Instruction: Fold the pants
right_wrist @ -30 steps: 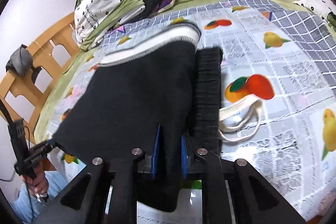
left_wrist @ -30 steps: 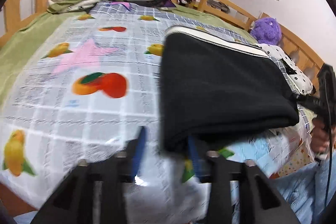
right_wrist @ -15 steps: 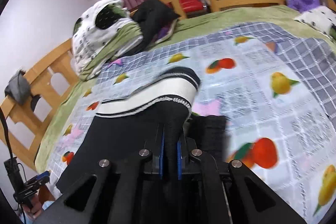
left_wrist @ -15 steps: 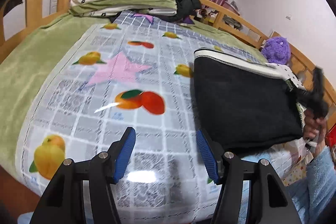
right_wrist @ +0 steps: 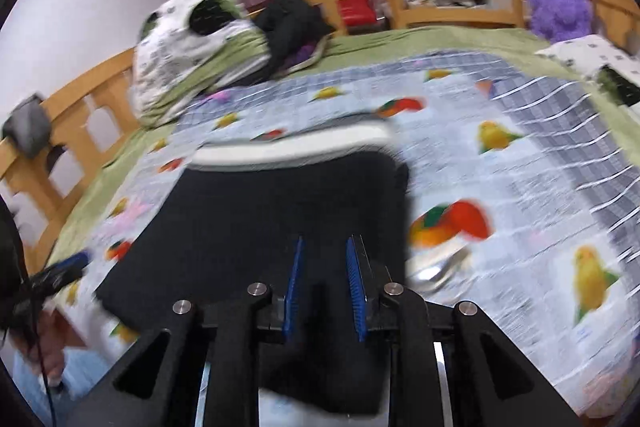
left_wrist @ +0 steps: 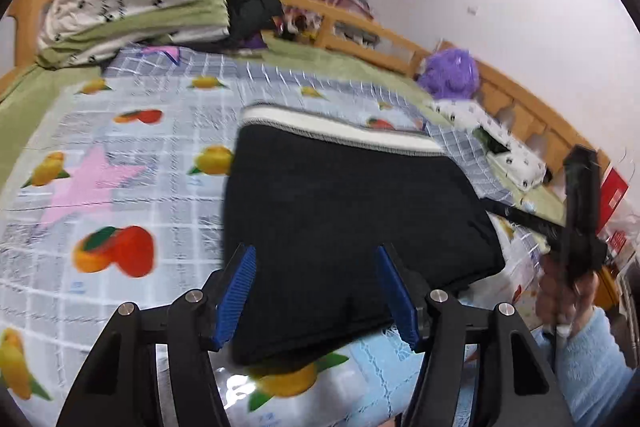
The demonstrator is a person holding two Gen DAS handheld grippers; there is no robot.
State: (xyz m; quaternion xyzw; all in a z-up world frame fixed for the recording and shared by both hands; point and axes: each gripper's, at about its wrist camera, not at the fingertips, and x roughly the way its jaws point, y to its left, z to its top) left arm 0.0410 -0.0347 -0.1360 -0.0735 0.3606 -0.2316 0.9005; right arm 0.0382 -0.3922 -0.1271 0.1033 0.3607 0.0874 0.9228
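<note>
The left gripper (left_wrist: 316, 291) has its blue pads spread wide with nothing pinched; the near edge of the folded black pants (left_wrist: 340, 223) shows between them but touches neither. The right gripper (right_wrist: 324, 291) is opening: its pads stand narrowly apart over the pants' near edge, and through the blur they seem to have let go of the cloth.

A second ago the right pads were clamped on that edge; half a second ago they lifted it.

The pants lie as one flat bundle on the fruit-print sheet (left_wrist: 120, 187), white waistband (left_wrist: 340, 123) on the far side. Bare sheet lies open left and right of the pants, up to the wooden bed rail (right_wrist: 440, 3).

One pair of pants, two grippers, one purple plush toy (right_wrist: 560, 7) by the rail beyond the pants.
</note>
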